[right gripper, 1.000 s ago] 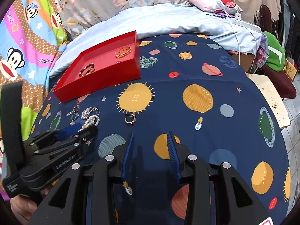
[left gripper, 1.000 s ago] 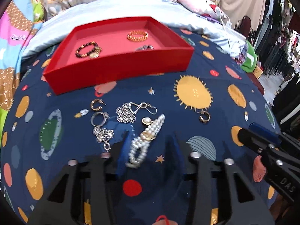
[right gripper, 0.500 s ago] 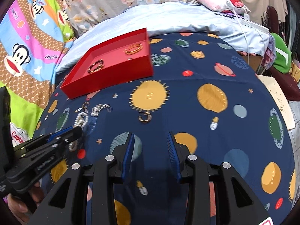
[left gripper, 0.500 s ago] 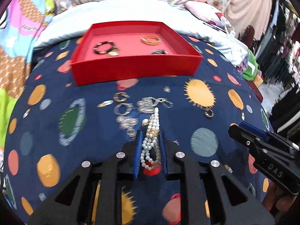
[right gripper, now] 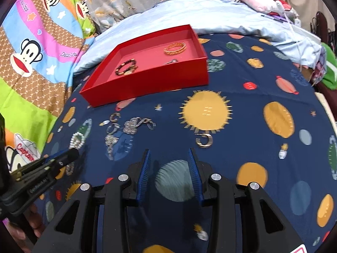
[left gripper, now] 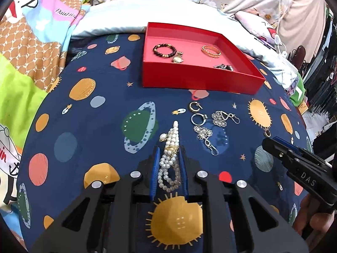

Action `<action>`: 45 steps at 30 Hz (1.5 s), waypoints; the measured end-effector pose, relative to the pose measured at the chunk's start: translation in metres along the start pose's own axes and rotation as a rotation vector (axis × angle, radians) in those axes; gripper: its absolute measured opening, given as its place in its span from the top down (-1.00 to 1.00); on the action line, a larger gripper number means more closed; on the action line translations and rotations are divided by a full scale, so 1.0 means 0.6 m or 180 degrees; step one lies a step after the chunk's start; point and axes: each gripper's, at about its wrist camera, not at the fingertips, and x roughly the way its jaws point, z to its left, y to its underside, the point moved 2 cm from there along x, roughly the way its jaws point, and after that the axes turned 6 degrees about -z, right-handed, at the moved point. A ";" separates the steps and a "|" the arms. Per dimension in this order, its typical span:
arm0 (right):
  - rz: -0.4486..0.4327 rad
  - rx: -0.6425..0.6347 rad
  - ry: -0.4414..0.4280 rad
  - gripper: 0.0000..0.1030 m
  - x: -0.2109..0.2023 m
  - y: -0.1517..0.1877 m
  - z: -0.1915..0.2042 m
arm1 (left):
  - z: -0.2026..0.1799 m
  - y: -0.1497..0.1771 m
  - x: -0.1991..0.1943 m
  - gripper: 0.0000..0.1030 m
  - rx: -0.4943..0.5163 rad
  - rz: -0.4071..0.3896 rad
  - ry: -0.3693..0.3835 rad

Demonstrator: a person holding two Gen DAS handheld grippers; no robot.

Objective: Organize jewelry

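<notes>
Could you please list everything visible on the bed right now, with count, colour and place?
tray: one, red, far end of the blue sheet
bead bracelet: one, dark brown, tray left
gold bracelet: one, tray right
dark piece: one, tray near right; kind unclear
pearl bracelet: one, white, between the left tongs' pads
hoops: two, gold, one below the tray, one further right
ring: one, silver, beside the chains
chain earrings: two, silver, sheet centre
sheet: one, navy, planet print
left tongs: shut on the pearl bracelet
right tongs: open, holding nothing
</notes>
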 end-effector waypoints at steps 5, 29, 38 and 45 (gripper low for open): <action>0.0053 -0.0154 -0.0128 0.31 0.025 -0.005 0.043 | 0.007 -0.002 0.003 0.66 -0.0005 -0.0016 -0.0015; 0.0106 -0.0663 -0.0196 0.54 0.121 -0.031 0.157 | 0.075 -0.007 0.005 0.66 -0.0214 -0.0026 -0.0130; 0.0015 -0.0729 -0.0100 0.90 0.122 -0.031 0.148 | 0.068 -0.005 0.005 0.66 -0.0227 -0.0025 -0.0106; 0.0004 -0.0614 -0.0138 0.91 0.107 -0.032 0.132 | 0.056 -0.011 0.000 0.66 -0.0205 -0.0048 -0.0071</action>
